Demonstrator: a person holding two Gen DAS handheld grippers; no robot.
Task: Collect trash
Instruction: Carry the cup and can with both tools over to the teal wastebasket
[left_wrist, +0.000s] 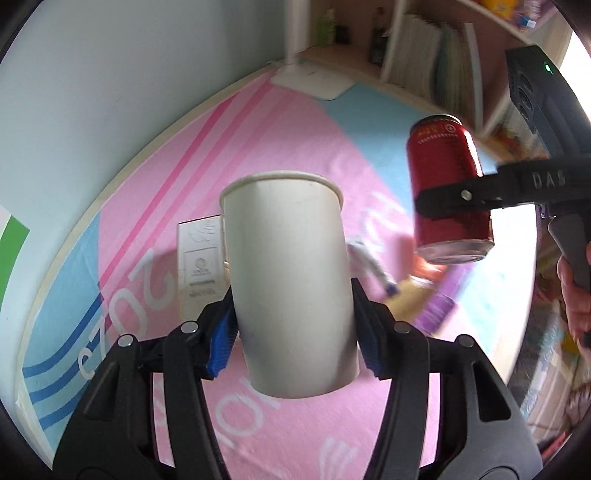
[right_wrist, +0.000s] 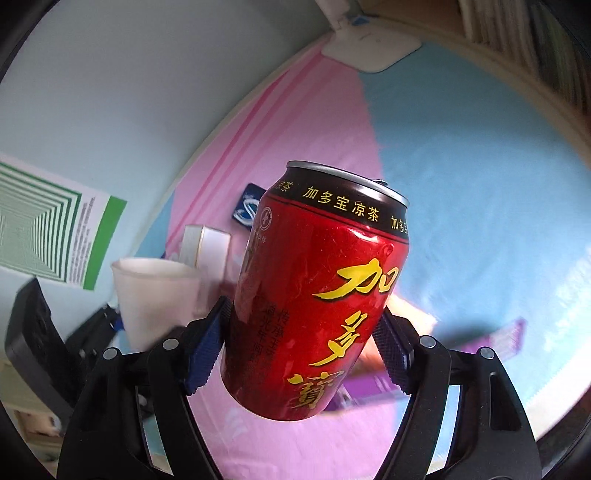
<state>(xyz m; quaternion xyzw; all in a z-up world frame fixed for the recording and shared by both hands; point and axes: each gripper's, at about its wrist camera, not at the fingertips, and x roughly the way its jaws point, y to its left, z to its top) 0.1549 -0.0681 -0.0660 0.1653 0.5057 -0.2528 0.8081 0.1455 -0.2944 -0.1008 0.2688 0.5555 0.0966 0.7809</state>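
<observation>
Held clear above the pink-and-blue printed mat (left_wrist: 303, 147): two pieces of trash, one in each tool.

Left gripper (left_wrist: 295, 343), black jointed plastic with ribbed blue pads (left_wrist: 221, 343), clamped on the lower part of a white paper cup (left_wrist: 288, 280). Cup tapered, matte, slightly scuffed, rolled rim at the top, round base hanging free over the mat.

Right gripper (right_wrist: 301, 349), same black frame and same ribbed blue pads (right_wrist: 205, 354), clamped on a red drink can (right_wrist: 317, 291). Can cylindrical, glossy metal, dented near the shoulder, black band with yellow characters under a silver rim, large yellow characters down the side. Tilted a little, base off the mat. In the left wrist view the same can to the right of the cup and well apart from it, a black finger across its middle, part of a hand (left_wrist: 576, 295) on the grey handle behind.

Flat on the mat behind the cup: a pale rectangular box (left_wrist: 199, 258) with faint print. To the right of the cup on the mat: a blurred pen-like object with a blue tip (left_wrist: 373, 266) and a purple wrapper (left_wrist: 436, 306), smeared by motion. At the far end of the mat: a white flat lamp base (left_wrist: 314, 79), with a wooden shelf of books (left_wrist: 436, 70) beyond.
</observation>
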